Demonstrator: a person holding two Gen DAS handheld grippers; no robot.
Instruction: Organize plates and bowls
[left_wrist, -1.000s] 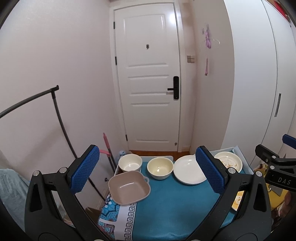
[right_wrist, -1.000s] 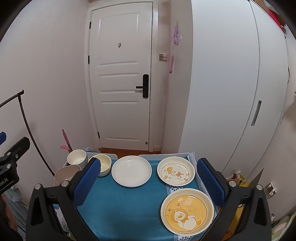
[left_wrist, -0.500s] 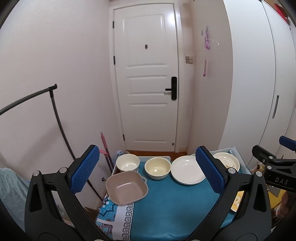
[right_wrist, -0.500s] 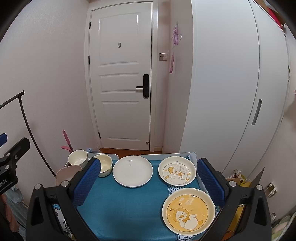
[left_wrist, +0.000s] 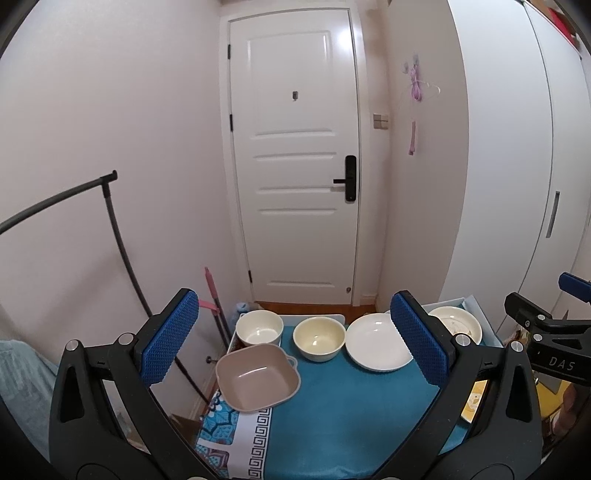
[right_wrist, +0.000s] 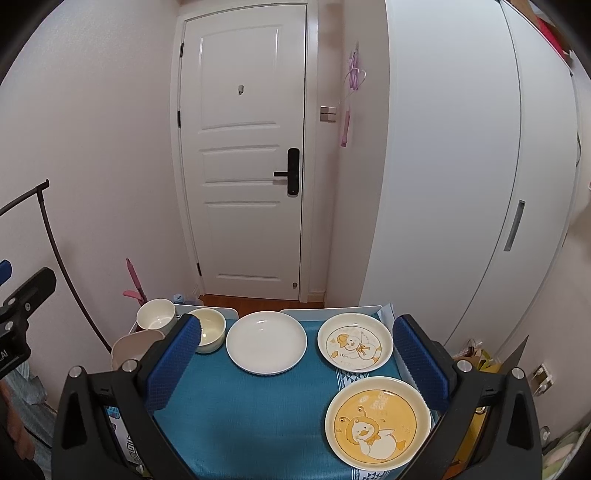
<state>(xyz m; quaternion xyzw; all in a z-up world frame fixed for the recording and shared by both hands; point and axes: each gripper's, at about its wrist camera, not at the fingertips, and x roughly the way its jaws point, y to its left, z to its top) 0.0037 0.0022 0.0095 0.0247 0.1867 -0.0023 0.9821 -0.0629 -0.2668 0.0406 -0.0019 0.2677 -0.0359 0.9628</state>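
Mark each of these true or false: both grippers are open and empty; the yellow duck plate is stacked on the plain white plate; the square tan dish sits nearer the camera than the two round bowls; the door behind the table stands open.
1. Both the left gripper and the right gripper are open and hold nothing. True.
2. The yellow duck plate is stacked on the plain white plate. False: it lies alone on the blue tablecloth, apart from that plate and in front of the white duck plate.
3. The square tan dish sits nearer the camera than the white bowl and the cream bowl. True.
4. The door behind the table stands open. False: it is shut.
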